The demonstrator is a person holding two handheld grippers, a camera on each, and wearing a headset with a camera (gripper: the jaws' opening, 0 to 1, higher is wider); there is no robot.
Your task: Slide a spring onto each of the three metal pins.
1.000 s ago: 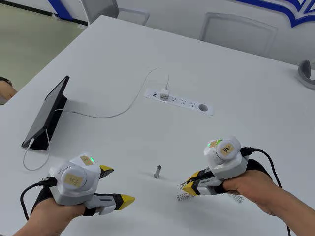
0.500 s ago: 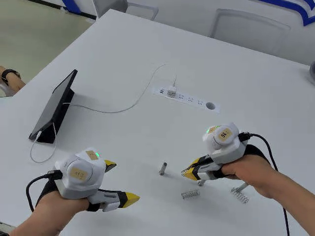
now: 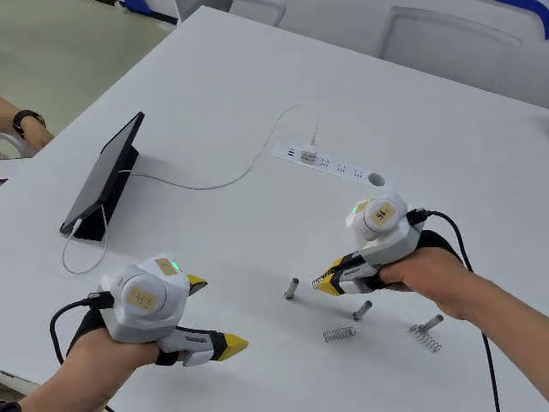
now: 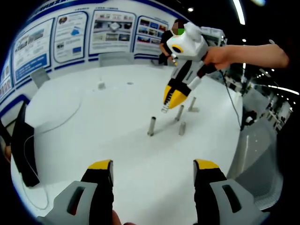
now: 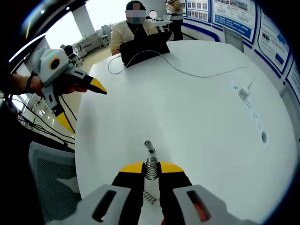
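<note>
The white table (image 3: 257,103) stands in a bright room with posters on the wall, their print too blurred to read. The right gripper (image 5: 150,168) has its jaws narrowed onto a spring (image 5: 150,165) held at the tips. A metal pin (image 5: 149,146) stands just ahead, apart from it. Two more pins (image 3: 362,311) sit near that hand, with a loose spring (image 3: 340,333) on the table beside them. The left gripper (image 3: 214,313) hovers well apart, its jaws wide with nothing between them. The writing on its tan sticker (image 3: 142,299) is too small to read.
</note>
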